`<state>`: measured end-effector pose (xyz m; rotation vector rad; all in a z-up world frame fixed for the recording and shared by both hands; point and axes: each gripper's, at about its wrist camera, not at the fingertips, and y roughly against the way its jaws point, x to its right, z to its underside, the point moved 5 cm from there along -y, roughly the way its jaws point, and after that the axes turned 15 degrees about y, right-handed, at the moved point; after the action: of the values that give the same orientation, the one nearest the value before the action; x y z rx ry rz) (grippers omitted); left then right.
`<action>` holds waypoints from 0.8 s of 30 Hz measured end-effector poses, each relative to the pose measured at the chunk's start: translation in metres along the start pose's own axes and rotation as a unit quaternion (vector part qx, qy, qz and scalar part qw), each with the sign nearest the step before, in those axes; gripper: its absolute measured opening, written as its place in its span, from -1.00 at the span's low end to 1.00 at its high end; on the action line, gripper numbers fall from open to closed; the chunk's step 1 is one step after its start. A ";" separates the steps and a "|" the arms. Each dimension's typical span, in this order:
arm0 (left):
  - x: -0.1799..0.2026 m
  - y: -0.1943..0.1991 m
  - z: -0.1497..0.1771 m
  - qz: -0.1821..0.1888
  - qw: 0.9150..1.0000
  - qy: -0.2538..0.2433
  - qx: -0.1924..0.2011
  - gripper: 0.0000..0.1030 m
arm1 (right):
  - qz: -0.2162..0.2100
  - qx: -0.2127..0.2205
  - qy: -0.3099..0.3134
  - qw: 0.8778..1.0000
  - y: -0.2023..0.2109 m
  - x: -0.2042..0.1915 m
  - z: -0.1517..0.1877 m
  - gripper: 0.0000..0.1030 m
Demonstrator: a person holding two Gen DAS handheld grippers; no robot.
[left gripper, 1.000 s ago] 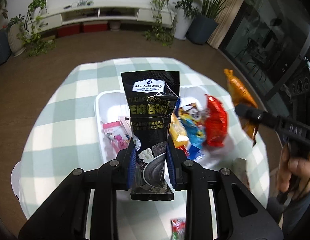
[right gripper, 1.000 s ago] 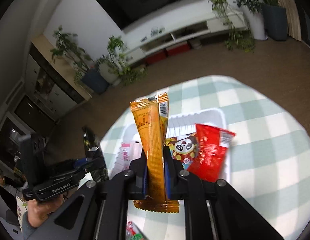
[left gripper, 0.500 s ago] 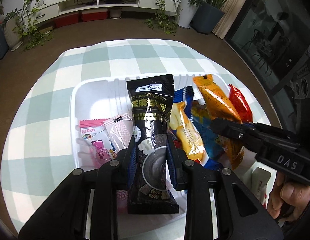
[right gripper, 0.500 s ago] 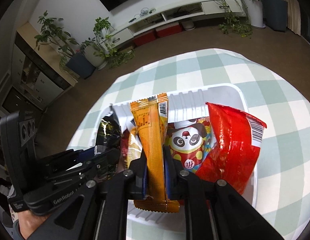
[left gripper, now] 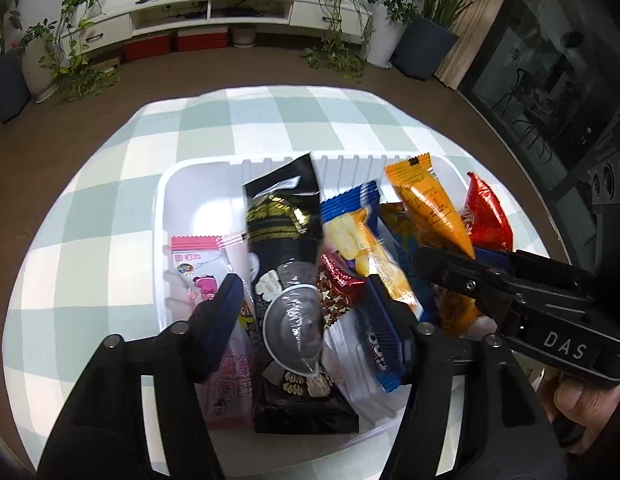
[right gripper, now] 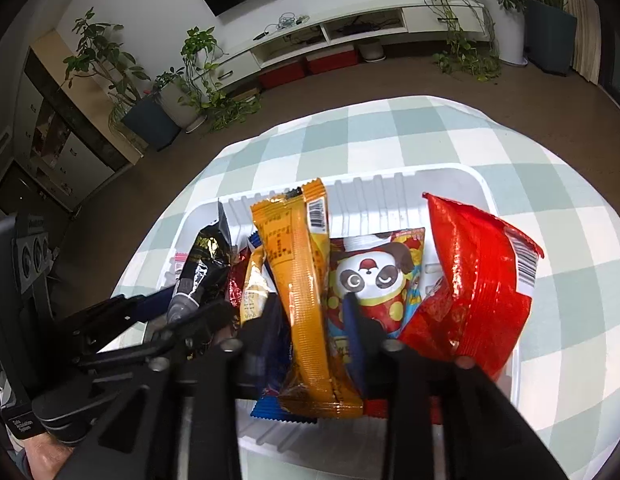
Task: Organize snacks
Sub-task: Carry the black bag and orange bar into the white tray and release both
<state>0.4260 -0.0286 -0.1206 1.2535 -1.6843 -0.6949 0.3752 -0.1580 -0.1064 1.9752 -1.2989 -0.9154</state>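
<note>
Both grippers have just been opening, and each has let go of its packet inside the white bin (left gripper: 165,208).

Left gripper (left gripper: 305,304): we see the jaws spread, with the black pouch (left gripper: 285,240) between them but clear of both pads. A second ago that pouch was pinched upright above the table; now it leans against the other packets in the middle of the bin.

Right gripper (right gripper: 314,312): its jaws are parted a little, and the orange packet (right gripper: 301,280) stands loose between them, propped on the packets at the right side of the bin. It too was clamped a moment earlier.

We judge both placements complete; the hands can withdraw for further snacks.

Materials and shapes:
- The bin is rigid white plastic, rectangular, with a ribbed far wall.
- The black pouch is glossy film, tall and flat, with gold print.
- The orange packet is a long crimped foil sleeve.
- The red bag (right gripper: 478,280) is crinkled, shiny and puffed.
- The checked tablecloth (left gripper: 109,208) is soft fabric in pale green and white.
</note>
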 end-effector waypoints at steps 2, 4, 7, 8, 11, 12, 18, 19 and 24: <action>0.001 0.004 0.000 0.002 1.000 -0.001 0.003 0.17 | 0.000 0.002 0.000 1.000 0.002 -0.001 -0.001 -0.22; 0.002 0.010 0.000 0.002 1.000 -0.002 0.008 0.17 | 0.000 0.005 0.001 1.000 0.005 -0.002 -0.002 -0.20; 0.002 0.021 0.003 0.004 1.000 -0.003 0.016 0.27 | 0.006 0.017 0.004 1.000 0.015 -0.004 -0.004 -0.07; 0.002 0.026 0.004 0.005 1.000 -0.004 0.019 0.34 | 0.007 0.021 0.004 1.000 0.019 -0.005 -0.004 0.00; 0.005 0.043 0.010 0.010 1.000 -0.004 0.030 0.50 | 0.005 0.039 0.001 0.999 0.036 -0.009 -0.004 0.28; 0.006 0.049 0.014 0.012 0.999 -0.006 0.033 0.58 | 0.005 0.044 0.000 0.999 0.040 -0.009 -0.004 0.35; 0.014 0.078 0.047 0.016 0.999 -0.024 0.040 0.97 | -0.004 0.060 0.005 0.998 0.069 -0.016 0.012 0.68; 0.015 0.081 0.052 0.015 0.999 -0.025 0.041 0.99 | -0.003 0.059 0.006 0.998 0.072 -0.016 0.016 0.71; 0.012 0.102 0.091 0.003 0.998 -0.036 0.051 0.99 | -0.008 0.052 0.008 0.999 0.085 -0.018 0.043 0.72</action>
<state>0.2989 -0.0130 -0.0710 1.3072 -1.8007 -0.6642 0.2918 -0.1749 -0.0613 2.0707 -1.3491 -0.8515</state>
